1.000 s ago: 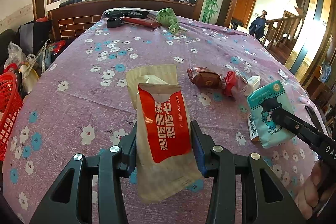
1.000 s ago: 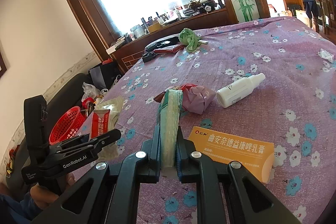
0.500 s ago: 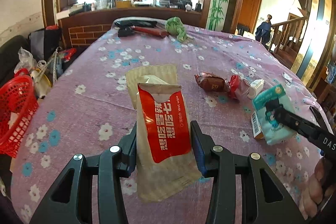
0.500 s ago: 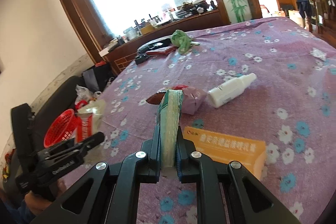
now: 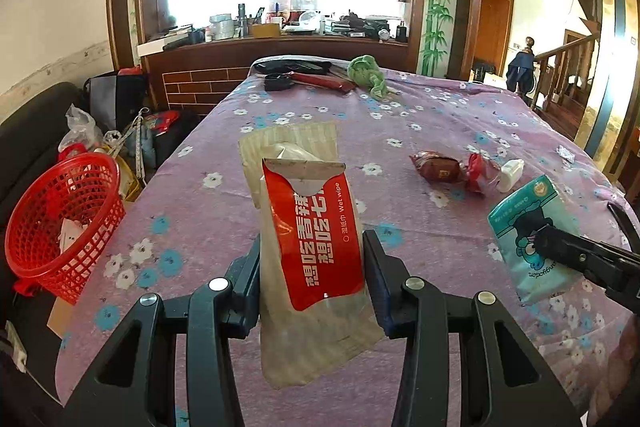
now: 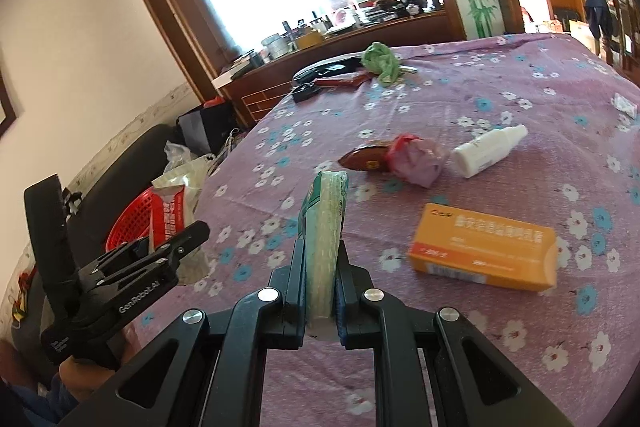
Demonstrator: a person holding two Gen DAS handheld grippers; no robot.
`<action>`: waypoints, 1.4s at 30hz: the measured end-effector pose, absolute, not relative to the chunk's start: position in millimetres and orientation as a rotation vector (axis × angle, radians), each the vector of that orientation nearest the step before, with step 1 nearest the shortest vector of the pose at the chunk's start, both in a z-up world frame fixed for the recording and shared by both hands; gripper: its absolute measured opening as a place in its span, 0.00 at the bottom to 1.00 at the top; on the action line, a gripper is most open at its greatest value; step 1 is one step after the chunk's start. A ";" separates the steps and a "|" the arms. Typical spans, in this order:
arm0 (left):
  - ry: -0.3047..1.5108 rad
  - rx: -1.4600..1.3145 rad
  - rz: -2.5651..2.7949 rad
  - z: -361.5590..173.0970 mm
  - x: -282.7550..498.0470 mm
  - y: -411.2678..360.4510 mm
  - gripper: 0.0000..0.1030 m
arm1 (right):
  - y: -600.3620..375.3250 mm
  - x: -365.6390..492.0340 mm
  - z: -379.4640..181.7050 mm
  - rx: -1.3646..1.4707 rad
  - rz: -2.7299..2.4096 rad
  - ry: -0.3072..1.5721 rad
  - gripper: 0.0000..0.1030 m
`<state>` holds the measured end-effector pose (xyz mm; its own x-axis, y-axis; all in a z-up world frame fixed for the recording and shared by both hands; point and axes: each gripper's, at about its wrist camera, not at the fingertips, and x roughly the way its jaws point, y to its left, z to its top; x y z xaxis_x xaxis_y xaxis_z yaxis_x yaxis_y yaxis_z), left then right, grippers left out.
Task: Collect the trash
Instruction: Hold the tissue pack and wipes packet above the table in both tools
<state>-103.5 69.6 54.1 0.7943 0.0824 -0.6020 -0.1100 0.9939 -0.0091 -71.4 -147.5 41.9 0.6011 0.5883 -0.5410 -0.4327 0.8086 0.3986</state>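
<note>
Right now both grippers are loaded. The left gripper (image 5: 312,279) has its jaws clamped on a red-and-cream wet wipe packet (image 5: 312,239), held upright above the table edge; the right gripper (image 6: 322,279) has its jaws pressed on the flat faces of a teal tissue pack (image 6: 324,235), seen edge-on.

Judging from the task, the step in hand is carrying both pieces to the red basket (image 5: 64,223), which sits below the table at about nine o'clock in the left view. To do it well, swing the left packet over the rim first and bring it low before releasing, since a light, floppy wrapper could drift or catch the mesh. Bring the tissue pack over next, keeping the two tools from crossing.

More rubbish waits on the table: a brown wrapper (image 6: 366,161), a crumpled pink bag (image 6: 416,163), a white bottle (image 6: 486,151) and an orange box (image 6: 484,247), around one to three o'clock of the right gripper.

A purple flowered tablecloth (image 5: 440,115) covers the table. A green rag (image 5: 366,75) lies at its far end at twelve o'clock, beneath a bright window.
</note>
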 end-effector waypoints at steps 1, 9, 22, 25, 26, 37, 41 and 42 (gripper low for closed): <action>0.645 -0.046 0.107 53.9 -104.3 72.2 0.41 | -145.3 -71.4 42.0 0.235 0.601 0.712 0.12; 0.642 -0.067 0.128 52.9 -108.1 89.9 0.41 | -122.1 -71.7 45.9 0.208 0.627 0.731 0.12; 0.652 -0.101 0.162 48.8 -112.4 116.5 0.41 | -88.7 -65.5 53.5 0.166 0.665 0.751 0.12; 0.654 -0.104 0.172 48.5 -112.5 121.9 0.41 | -80.2 -65.2 54.4 0.152 0.677 0.752 0.12; 0.654 -0.105 0.175 48.3 -112.6 123.4 0.41 | -77.9 -65.1 55.0 0.148 0.680 0.752 0.12; 0.651 -0.130 0.198 47.6 -115.3 141.6 0.41 | -49.8 -64.8 57.7 0.103 0.719 0.756 0.12; 0.646 -0.141 0.210 48.9 -116.0 149.1 0.41 | -38.6 -63.9 56.8 0.091 0.732 0.766 0.12; 0.644 -0.145 0.214 49.5 -115.9 151.0 0.41 | -35.7 -63.6 56.5 0.087 0.736 0.768 0.12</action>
<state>-115.9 151.0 49.5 0.7787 0.1526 -0.6086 -0.2422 0.9679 -0.0673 -63.6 -35.7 56.5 0.4862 0.6341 -0.6013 -0.5733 0.7508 0.3281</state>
